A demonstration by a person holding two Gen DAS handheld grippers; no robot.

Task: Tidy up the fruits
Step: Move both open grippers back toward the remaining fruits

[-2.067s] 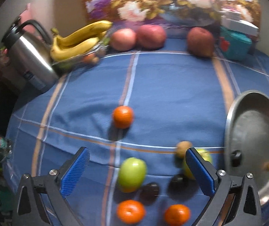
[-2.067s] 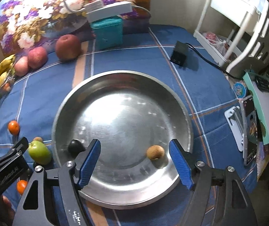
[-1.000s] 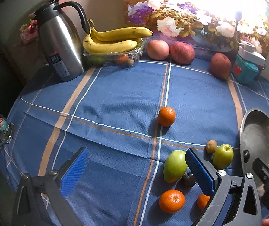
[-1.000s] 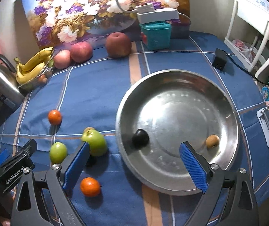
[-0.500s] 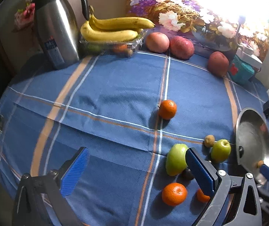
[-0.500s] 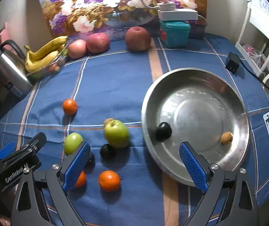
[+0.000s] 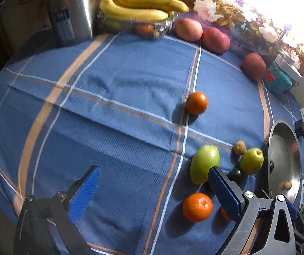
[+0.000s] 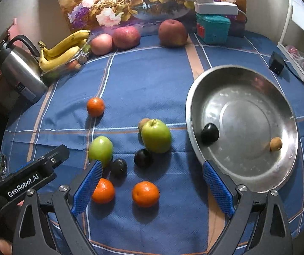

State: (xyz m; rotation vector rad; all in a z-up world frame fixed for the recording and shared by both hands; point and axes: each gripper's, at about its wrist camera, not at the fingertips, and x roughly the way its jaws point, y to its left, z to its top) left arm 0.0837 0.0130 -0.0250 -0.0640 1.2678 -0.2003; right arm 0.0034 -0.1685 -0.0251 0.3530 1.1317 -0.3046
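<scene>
Fruit everywhere on the blue checked tablecloth (image 8: 152, 80), and only two pieces sit in the steel pan (image 8: 258, 97): a dark plum (image 8: 210, 133) by its near-left wall and a small brown kiwi (image 8: 276, 144) towards the right rim. Both claws hang empty! The right gripper (image 8: 152, 188) is spread wide above the loose cluster, the left gripper (image 7: 152, 191) just as wide and nothing between its pads.

Straight between the right gripper's jaws lies a mandarin (image 8: 145, 193), with a second mandarin (image 8: 103, 190) touching the left pad. Beyond them: two dark plums (image 8: 143, 157), a pale green fruit (image 8: 100, 150), a green apple (image 8: 156, 135) with a kiwi tucked behind it, and a lone mandarin (image 8: 95, 106) farther off.

Handling, as I judge it: the mandarin is light, its skin soft and loose, so it wants a gentle squeeze across the widest middle. Plums look smooth and slippery, likely to roll away. That apple looks firm and heavier; grip it across its belly, not the stem end.
</scene>
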